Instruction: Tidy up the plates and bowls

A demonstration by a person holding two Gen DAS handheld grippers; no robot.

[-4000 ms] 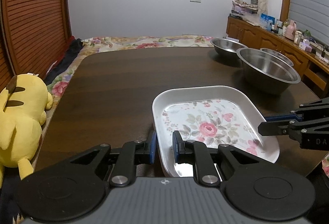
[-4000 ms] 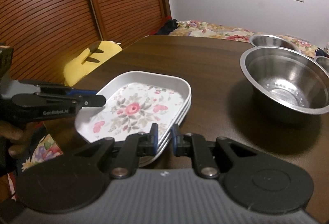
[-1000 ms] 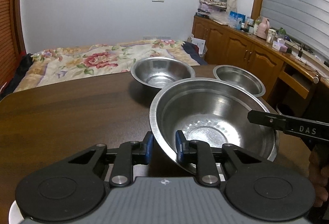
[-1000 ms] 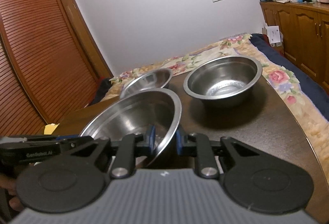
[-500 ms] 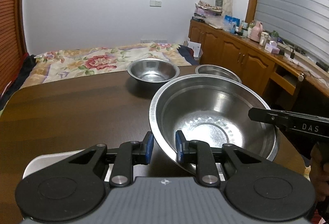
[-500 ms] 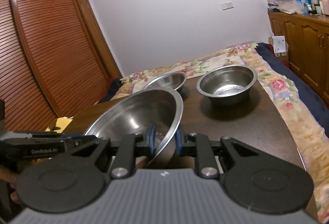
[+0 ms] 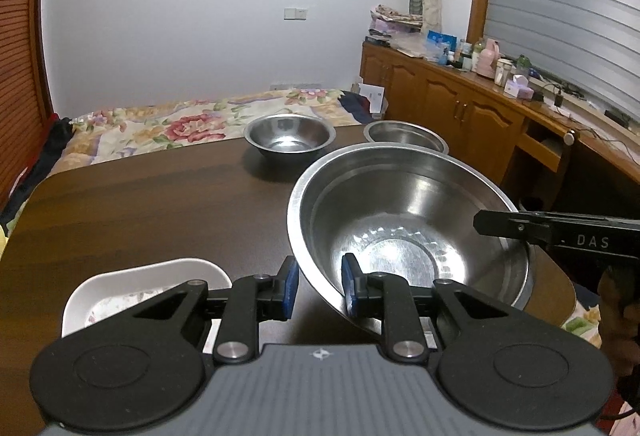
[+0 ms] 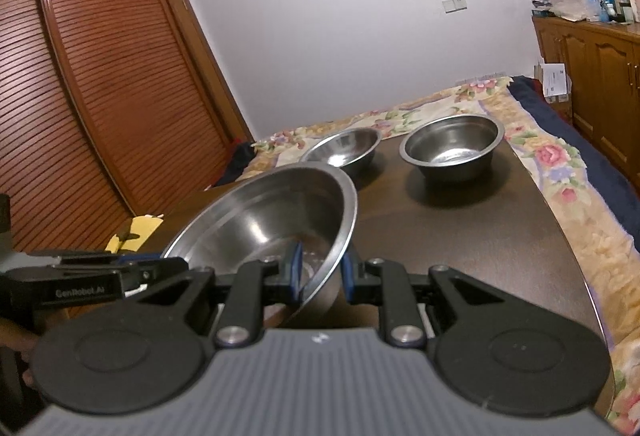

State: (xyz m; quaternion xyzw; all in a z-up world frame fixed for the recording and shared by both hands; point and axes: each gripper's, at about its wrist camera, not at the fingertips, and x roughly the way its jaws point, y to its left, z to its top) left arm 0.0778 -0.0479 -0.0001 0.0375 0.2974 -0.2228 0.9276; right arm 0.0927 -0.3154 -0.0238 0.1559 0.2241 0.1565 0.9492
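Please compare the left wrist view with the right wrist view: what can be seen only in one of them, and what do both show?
Only the left wrist view shows the white plate on the near part of the table and the cluttered wooden counter.

Only the right wrist view shows the slatted wooden wardrobe and a yellow object beside the table.

Both show the large steel bowl, gripped at opposite rims by the left gripper and the right gripper, two smaller steel bowls farther away, and the dark table.
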